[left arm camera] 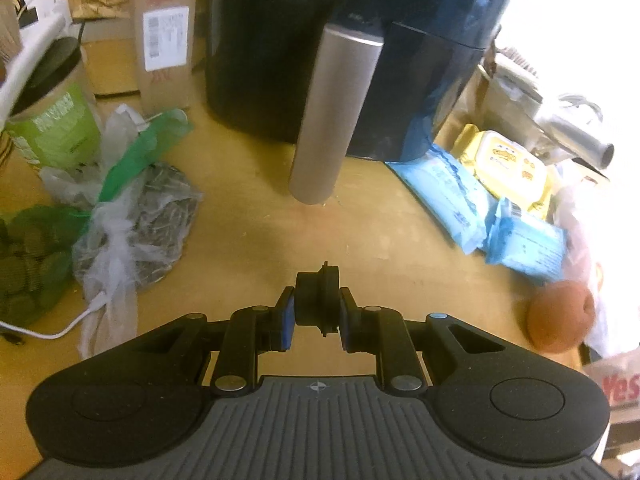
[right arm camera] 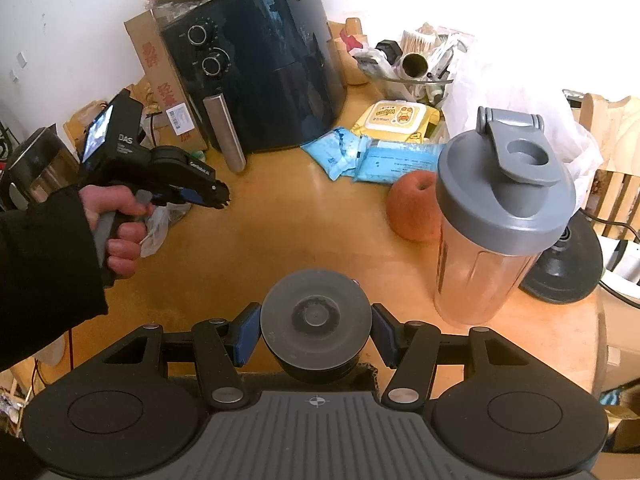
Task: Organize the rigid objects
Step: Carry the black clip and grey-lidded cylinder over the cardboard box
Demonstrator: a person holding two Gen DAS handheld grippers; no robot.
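Note:
My left gripper (left arm camera: 317, 307) is shut on a small black round cap-like part (left arm camera: 316, 300) and holds it above the wooden table (left arm camera: 260, 248). It also shows in the right wrist view (right arm camera: 222, 198), held by a hand at the left. My right gripper (right arm camera: 316, 330) is shut on a round grey-lidded black container (right arm camera: 316, 320) near the table's front edge. A clear shaker bottle (right arm camera: 496, 216) with a grey flip lid stands upright at the right, just ahead of my right gripper.
A black air fryer (right arm camera: 260, 64) with a metal handle (left arm camera: 332, 116) stands at the back. Blue and yellow wipe packs (right arm camera: 368, 148), an apple (right arm camera: 414, 206), plastic bags (left arm camera: 128, 216), a green canister (left arm camera: 56, 120), a cardboard box (left arm camera: 164, 32) and a kettle (right arm camera: 36, 164) crowd the table.

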